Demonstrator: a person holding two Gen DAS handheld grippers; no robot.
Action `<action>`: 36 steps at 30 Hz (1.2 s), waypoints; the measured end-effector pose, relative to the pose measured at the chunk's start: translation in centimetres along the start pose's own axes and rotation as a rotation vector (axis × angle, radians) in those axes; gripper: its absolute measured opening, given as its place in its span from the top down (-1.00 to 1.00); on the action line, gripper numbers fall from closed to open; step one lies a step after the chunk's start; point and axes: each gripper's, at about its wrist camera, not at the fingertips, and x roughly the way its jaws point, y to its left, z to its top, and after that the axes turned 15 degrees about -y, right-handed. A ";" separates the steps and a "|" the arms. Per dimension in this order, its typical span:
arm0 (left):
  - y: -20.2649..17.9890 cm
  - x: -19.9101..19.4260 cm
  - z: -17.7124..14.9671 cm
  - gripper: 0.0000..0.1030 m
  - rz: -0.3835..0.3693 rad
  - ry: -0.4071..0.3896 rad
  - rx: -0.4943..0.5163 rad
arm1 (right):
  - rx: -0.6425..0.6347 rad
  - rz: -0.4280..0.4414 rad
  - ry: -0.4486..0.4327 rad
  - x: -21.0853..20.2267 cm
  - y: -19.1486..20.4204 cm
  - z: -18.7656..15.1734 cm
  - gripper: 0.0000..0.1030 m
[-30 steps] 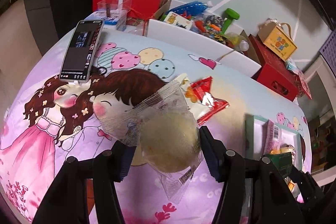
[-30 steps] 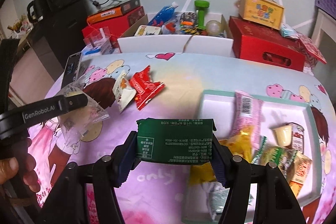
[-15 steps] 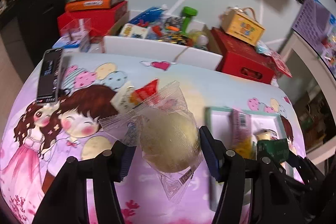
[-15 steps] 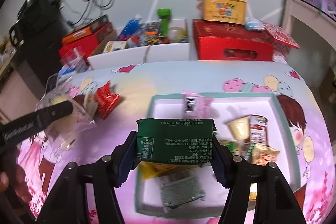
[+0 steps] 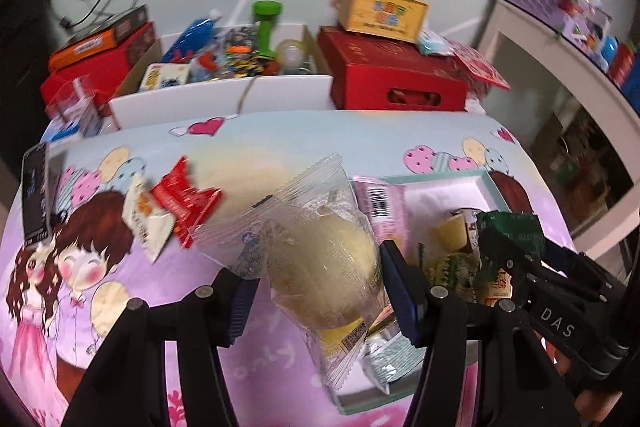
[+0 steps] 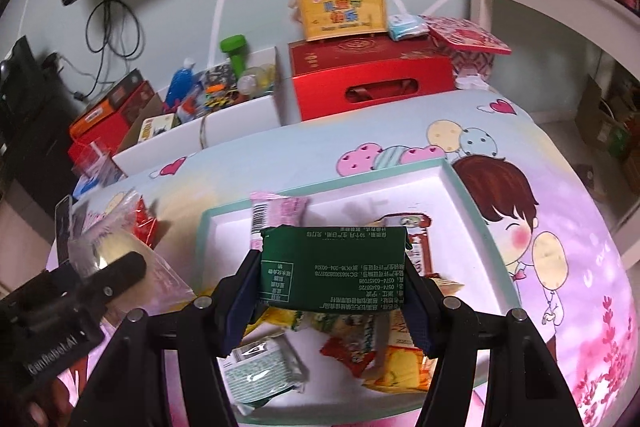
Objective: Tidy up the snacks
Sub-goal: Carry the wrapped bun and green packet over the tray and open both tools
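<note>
My left gripper (image 5: 316,291) is shut on a clear-wrapped pale yellow bun (image 5: 320,267), held above the tray's left edge. My right gripper (image 6: 332,295) is shut on a dark green packet (image 6: 334,269) and hovers over the white tray with a teal rim (image 6: 472,203), which holds several snacks, among them a pink packet (image 6: 280,211). In the left wrist view the tray (image 5: 486,183) lies at the right with the right gripper (image 5: 508,247) and its green packet above it. A red packet (image 5: 184,195) and a white packet (image 5: 146,223) lie on the cartoon tablecloth, left of the tray.
A phone (image 5: 34,195) lies at the table's left edge. Behind the table stand a white box of toys (image 5: 224,95), a red gift box (image 5: 396,75) with a yellow case (image 5: 384,11) on top, and red boxes (image 5: 96,63) at the back left. A white shelf (image 6: 560,11) is at the right.
Both grippers have swung right with their snacks: the left one from the table's middle to the tray's left edge, the right one from the tray's left rim to over its middle.
</note>
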 end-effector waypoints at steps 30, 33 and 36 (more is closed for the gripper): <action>-1.3 9.2 0.6 -0.18 -0.018 0.062 0.044 | 0.043 -0.010 0.063 5.8 -2.0 -0.1 -0.31; -1.2 9.3 0.7 -0.19 -0.022 0.063 0.041 | 0.035 -0.012 0.065 5.9 -1.9 -0.2 -0.31; -1.2 9.3 0.7 -0.19 -0.023 0.064 0.038 | 0.024 -0.017 0.068 6.0 -1.6 -0.2 -0.31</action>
